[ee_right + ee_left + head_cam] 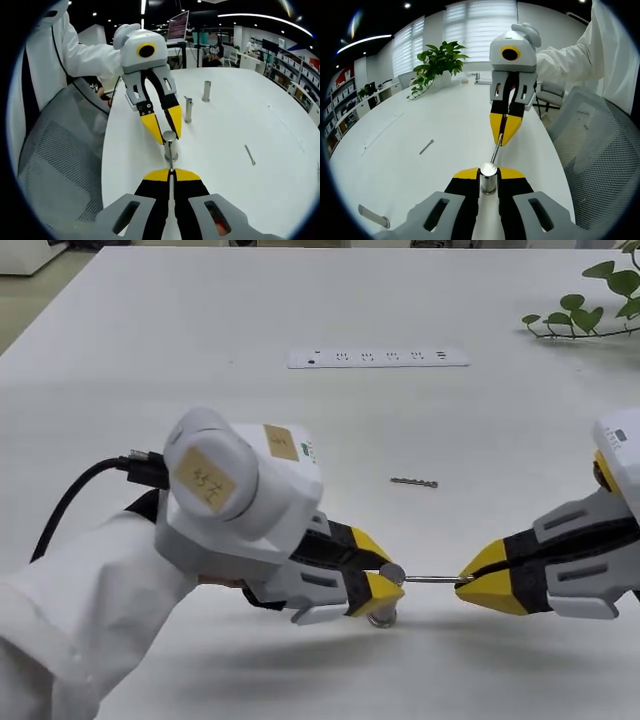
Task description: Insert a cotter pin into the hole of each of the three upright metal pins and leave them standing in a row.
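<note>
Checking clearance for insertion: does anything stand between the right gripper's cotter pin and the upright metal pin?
Nothing visible does. The cotter pin runs straight to the top of the metal pin, which the left gripper holds.

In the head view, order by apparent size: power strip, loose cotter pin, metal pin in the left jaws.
1. power strip, clearly largest.
2-3. loose cotter pin and metal pin: unsure; the first is longer but thinner, the jaws partly hide the second.

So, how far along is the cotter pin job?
Done: nothing clearly. In hand: the left gripper clamps an upright silver metal pin while the right gripper holds a thin wire cotter pin against its top. Left: two more metal pins standing nearby, a spare cotter pin lying loose.
</note>
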Tool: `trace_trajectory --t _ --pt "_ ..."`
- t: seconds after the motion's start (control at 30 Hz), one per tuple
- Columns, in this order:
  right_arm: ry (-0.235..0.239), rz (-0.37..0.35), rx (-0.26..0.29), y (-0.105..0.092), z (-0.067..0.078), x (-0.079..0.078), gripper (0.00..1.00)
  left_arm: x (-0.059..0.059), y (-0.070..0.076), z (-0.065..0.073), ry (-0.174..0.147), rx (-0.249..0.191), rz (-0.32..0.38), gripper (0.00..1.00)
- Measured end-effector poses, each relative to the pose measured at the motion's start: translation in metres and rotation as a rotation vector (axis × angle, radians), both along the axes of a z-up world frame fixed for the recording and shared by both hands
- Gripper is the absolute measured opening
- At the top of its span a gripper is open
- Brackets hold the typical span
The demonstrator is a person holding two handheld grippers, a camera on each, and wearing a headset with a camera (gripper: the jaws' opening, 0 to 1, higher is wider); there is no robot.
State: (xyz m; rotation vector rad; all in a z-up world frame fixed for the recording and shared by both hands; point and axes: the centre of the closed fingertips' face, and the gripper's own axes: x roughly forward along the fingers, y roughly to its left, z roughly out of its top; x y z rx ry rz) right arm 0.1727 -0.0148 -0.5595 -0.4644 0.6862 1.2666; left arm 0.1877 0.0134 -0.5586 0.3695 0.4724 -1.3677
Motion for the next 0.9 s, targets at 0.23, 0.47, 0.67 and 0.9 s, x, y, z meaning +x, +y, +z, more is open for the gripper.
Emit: trace_trajectory --t 0.23,0.47,0.67,0.9 --pt "-0.006 0.007 -0.012 0.005 -0.004 0.005 0.00 0.000 0.000 0.000 -0.008 0.008 0.008 0.10" --pt "-0.001 0.010 -0.016 0.007 -0.008 0.004 0.00 0.000 0.001 0.000 -0.002 0.005 0.011 0.09" --pt "-0.001 0.024 -0.005 0.017 -0.010 0.005 0.00 0.000 0.001 0.001 -0.003 0.004 0.018 0.09" --pt "0.005 0.042 0.001 0.025 -0.009 0.007 0.00 -0.001 0.002 0.001 0.001 0.004 0.021 0.09"
